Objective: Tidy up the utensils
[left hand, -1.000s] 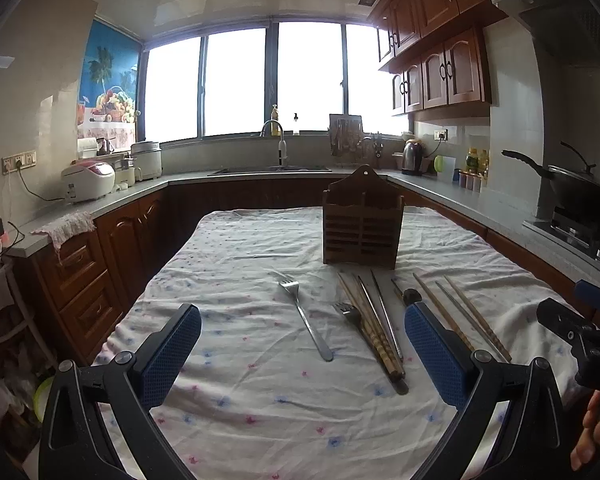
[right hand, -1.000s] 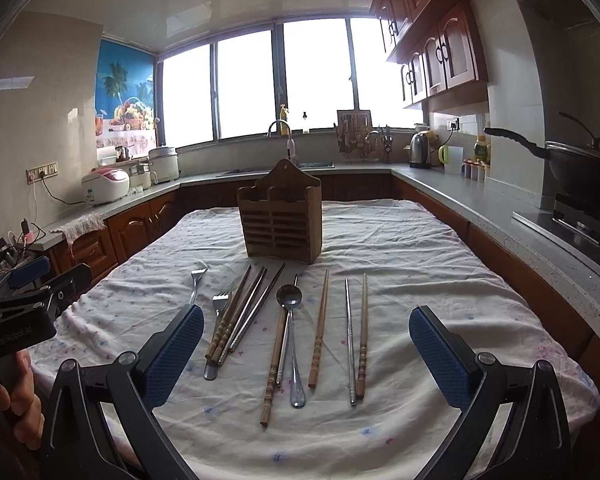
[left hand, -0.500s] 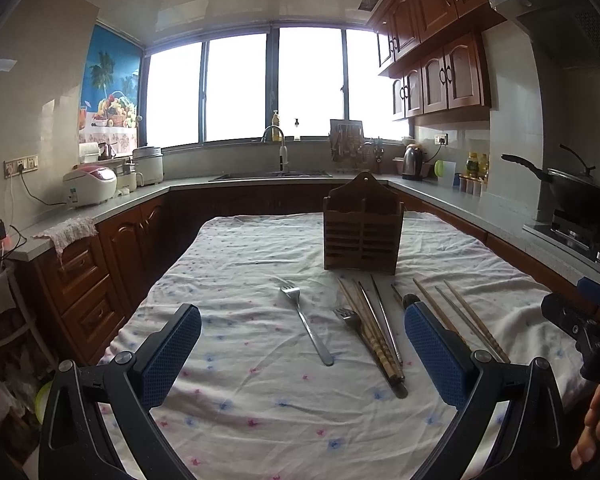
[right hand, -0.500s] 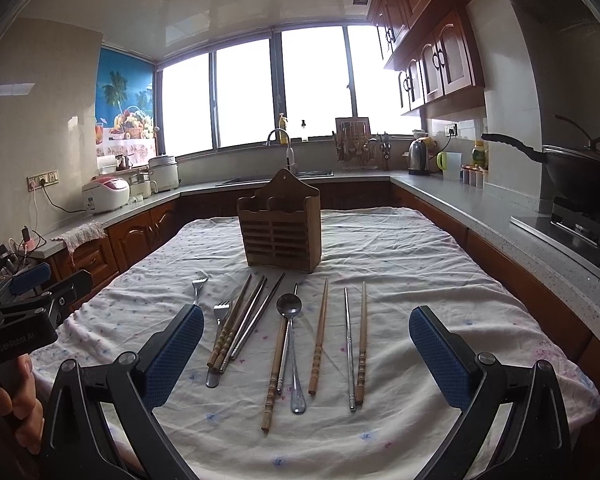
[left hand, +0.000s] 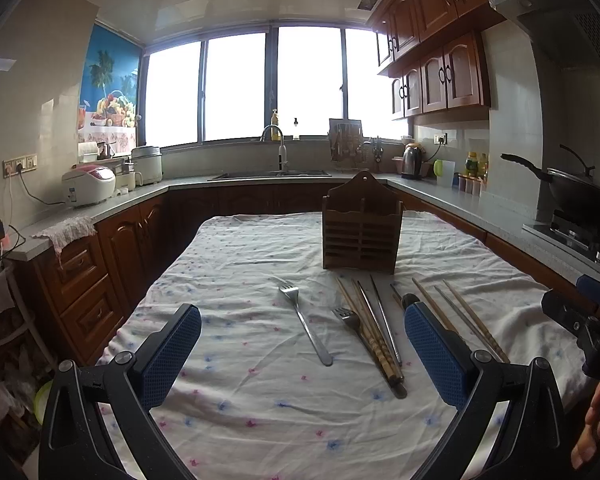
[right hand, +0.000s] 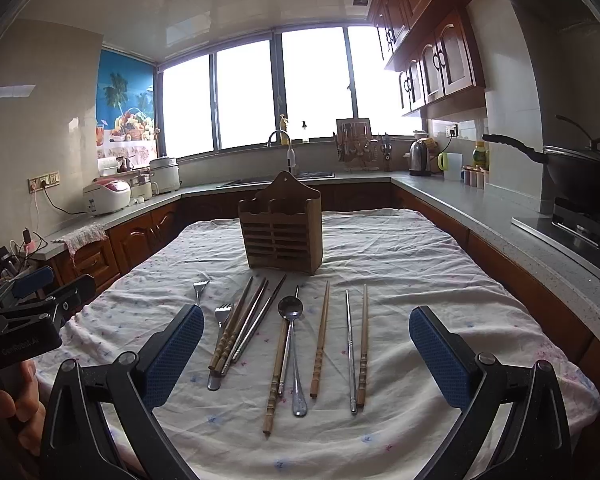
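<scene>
Both views drifting slightly, left claw (left hand: 302, 354) and right claw (right hand: 306, 354) hovering released, risking snagging bunched brown wooden chopsticks (right hand: 236, 322) together.

Counted on the table: one holder (right hand: 280, 236) near the far edge, two forks (right hand: 198, 290) toward the left edge, one spoon (right hand: 293, 308) in the middle. Lying singly: three wooden chopsticks (right hand: 320, 340) and two metal chopsticks (right hand: 350, 348). Packed in a bundle (right hand: 240, 324) beside the forks: what looks like two more wooden and two more metal, too tight to count surely.
</scene>
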